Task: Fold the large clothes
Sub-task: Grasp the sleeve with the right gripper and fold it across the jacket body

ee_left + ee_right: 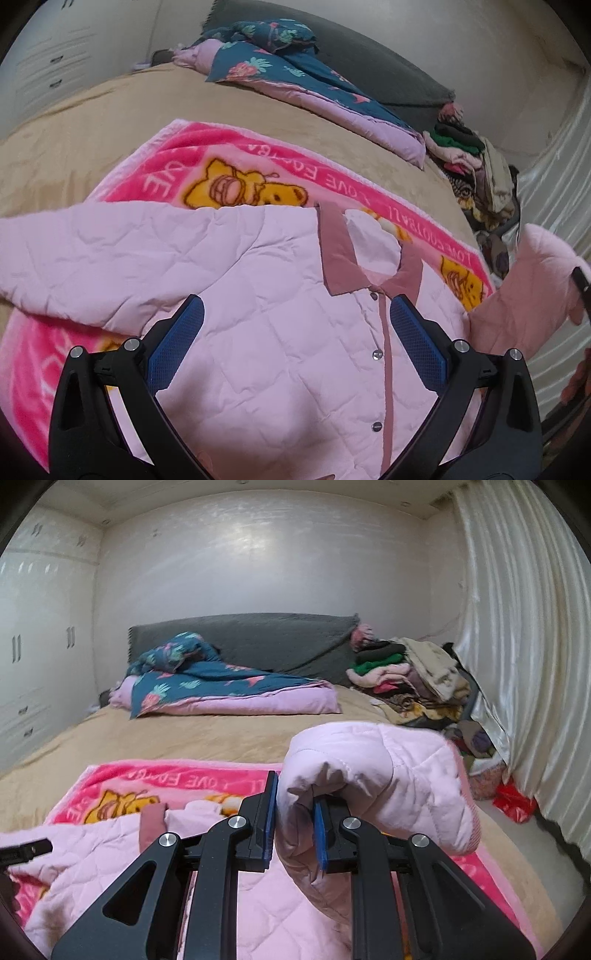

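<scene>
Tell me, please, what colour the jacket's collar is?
Dusty rose, darker than the pale pink quilted jacket; the collar shows best in the left wrist view.

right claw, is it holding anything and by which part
The right claw is shut on the pink quilted jacket, pinching a bunched fold of its sleeve lifted off the bed. The left claw is open above the jacket's front, holding nothing.

A home bedroom: bed point(207, 734), wardrobe point(40, 642), curtain point(524, 657).
</scene>
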Demonstrator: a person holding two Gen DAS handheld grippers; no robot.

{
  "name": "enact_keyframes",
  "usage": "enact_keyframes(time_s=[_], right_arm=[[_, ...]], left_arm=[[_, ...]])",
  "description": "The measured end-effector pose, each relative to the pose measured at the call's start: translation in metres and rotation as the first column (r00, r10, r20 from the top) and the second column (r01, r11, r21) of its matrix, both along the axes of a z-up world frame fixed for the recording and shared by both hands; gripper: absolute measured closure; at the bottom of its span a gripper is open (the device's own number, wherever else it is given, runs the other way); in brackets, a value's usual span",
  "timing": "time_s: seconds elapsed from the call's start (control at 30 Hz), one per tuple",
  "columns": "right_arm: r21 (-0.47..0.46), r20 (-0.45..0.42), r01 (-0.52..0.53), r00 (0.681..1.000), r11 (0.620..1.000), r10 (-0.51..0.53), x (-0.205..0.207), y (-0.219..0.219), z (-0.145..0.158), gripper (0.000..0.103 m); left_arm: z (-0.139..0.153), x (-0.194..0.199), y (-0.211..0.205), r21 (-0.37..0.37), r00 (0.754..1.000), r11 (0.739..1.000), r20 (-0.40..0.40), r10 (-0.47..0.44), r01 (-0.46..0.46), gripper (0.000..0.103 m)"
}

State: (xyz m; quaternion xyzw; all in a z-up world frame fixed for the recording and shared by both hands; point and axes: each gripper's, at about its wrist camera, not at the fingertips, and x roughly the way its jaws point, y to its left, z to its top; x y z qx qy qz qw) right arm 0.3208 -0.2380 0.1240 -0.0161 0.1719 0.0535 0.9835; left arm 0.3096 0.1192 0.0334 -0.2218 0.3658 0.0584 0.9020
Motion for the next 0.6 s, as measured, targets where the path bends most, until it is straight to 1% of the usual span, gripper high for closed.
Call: enact_keyframes(time_s=[0.1, 0.2, 0.33, 0.53, 0.6], right_arm=[[-0.019, -0.008, -0.043, 0.999, 0.999, 0.043, 0.002, 0.022, -0.007, 0.086], [-0.042, -0.018, -0.093, 0.996, 0.995, 0.092, 0.006, 0.046, -0.018, 0.086], [-0.038, -0.053, -0.157, 0.987, 0.987, 0.154, 0.011, 0.069, -0.035, 0.086], [-0.081, -0.106, -0.222, 0.971, 0.972, 0.213, 0.016, 0.107, -0.068, 0.086], [-0.097, -0.144, -0.254, 0.96, 0.962, 0.239, 0.018, 0.121, -0.082, 0.086]], left_arm=[[-0.006, -0.001, 0.006, -0.029, 0.999, 0.999, 0.005, 0.034, -0.034, 0.008], [-0.012, 0.0, 0.009, -0.07, 0.999, 0.997, 0.015, 0.043, -0.041, 0.008], [-0.021, 0.001, 0.01, -0.096, 0.999, 0.995, 0.038, 0.029, -0.025, 0.008], [-0.033, 0.004, 0.015, -0.141, 0.999, 0.99, 0.045, 0.013, -0.007, 0.008], [-0.039, 0.005, 0.019, -0.178, 0.999, 0.984, 0.045, 0.01, -0.002, 0.008]])
